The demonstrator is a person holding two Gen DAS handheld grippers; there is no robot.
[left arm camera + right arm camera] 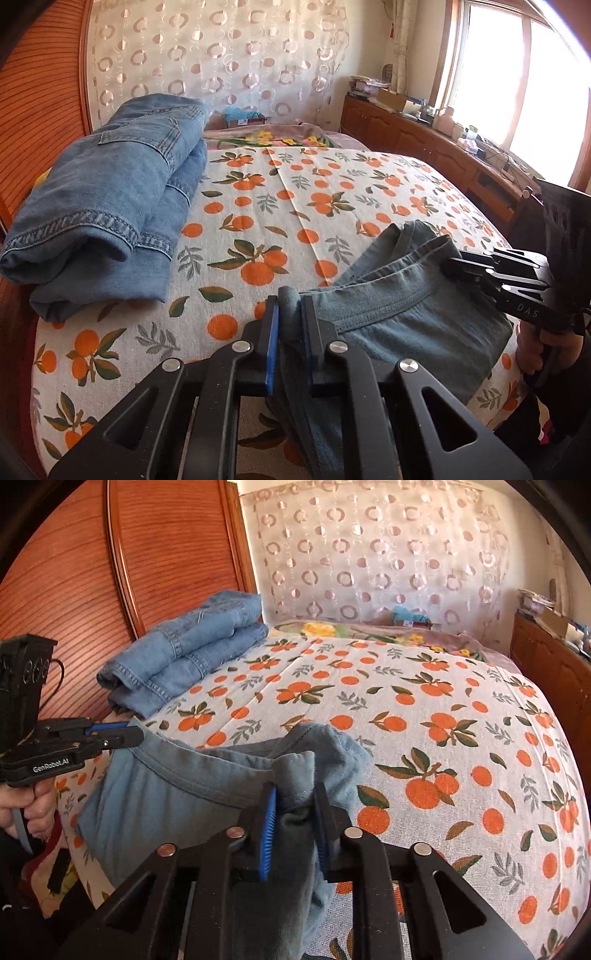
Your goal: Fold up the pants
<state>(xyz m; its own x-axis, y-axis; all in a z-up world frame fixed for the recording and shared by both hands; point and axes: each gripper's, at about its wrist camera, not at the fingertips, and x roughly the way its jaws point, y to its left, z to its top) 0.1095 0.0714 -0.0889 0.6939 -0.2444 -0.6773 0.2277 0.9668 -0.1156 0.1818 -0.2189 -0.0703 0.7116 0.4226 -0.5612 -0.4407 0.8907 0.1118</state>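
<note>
A pair of grey-blue pants (406,310) lay at the near edge of the bed (295,192), its waistband stretched along that edge between the two grippers. The left gripper (291,306) was clamped on one end of the waistband, a bunch of cloth pressed between its blue pads and hanging down below them. The right gripper (295,801) was clamped on the other end in the same way, with a fold of the cloth standing up above its pads. A hand (26,805) showed on the left gripper's handle in the right wrist view. The rest of the pants hung off the near edge, out of sight. A folded pair of jeans (110,206) sat at the far left edge of the bed, against the wooden headboard (74,572), well apart from the pants. The sheet was printed with oranges.
</note>
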